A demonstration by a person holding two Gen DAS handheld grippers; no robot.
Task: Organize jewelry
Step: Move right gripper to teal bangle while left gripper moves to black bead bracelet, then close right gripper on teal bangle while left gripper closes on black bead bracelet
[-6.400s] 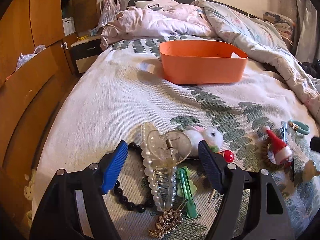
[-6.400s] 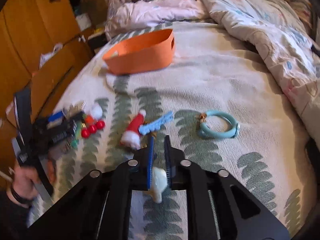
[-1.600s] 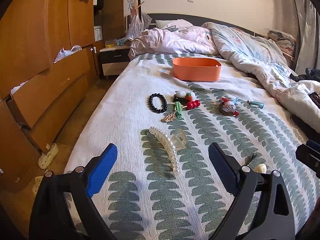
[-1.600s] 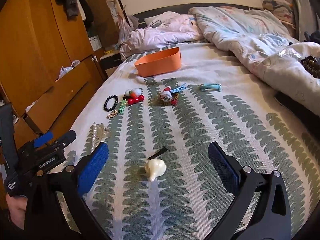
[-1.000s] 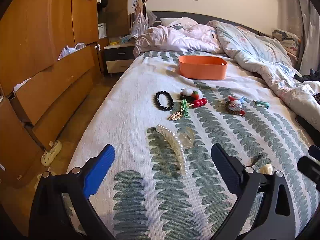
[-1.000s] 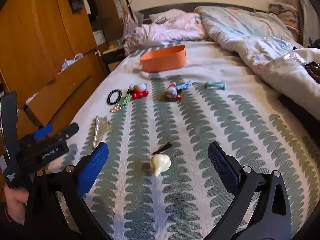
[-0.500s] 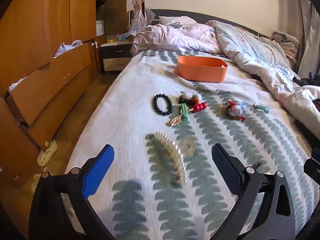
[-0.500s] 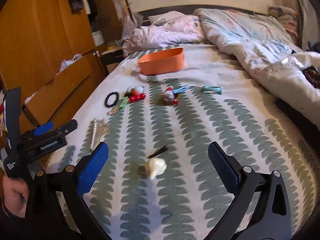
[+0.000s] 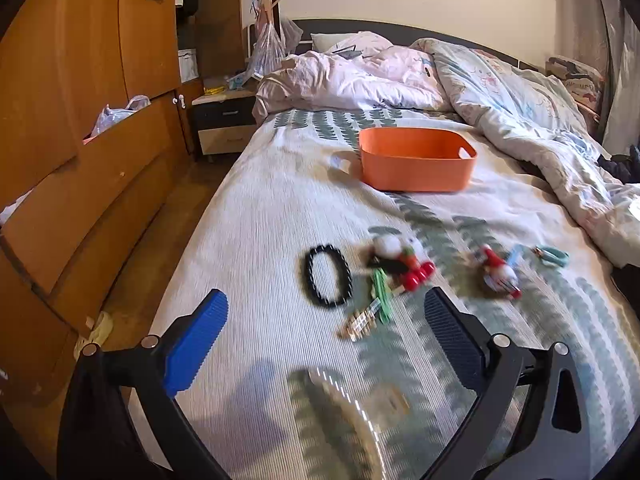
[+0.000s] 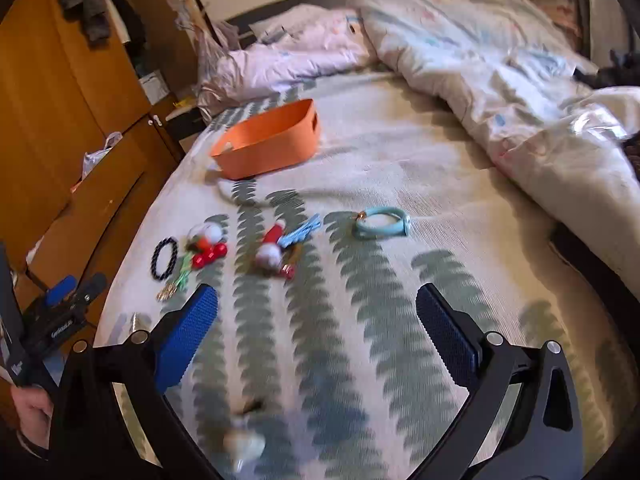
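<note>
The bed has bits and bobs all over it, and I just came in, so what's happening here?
A person holds a gripper in each hand over the bedspread. The left gripper and right gripper are both open and empty. A black bead bracelet, a teal bracelet, clips and a pearl hair claw lie loose on the bed, none visibly in the orange bin.

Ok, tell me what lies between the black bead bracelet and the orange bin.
Only bare bedspread between black bead bracelet and orange bin, seen in the left wrist view.

Motion blur smears the pearl hair claw [image 9: 344, 412] and cream clip [image 10: 244, 446].
</note>
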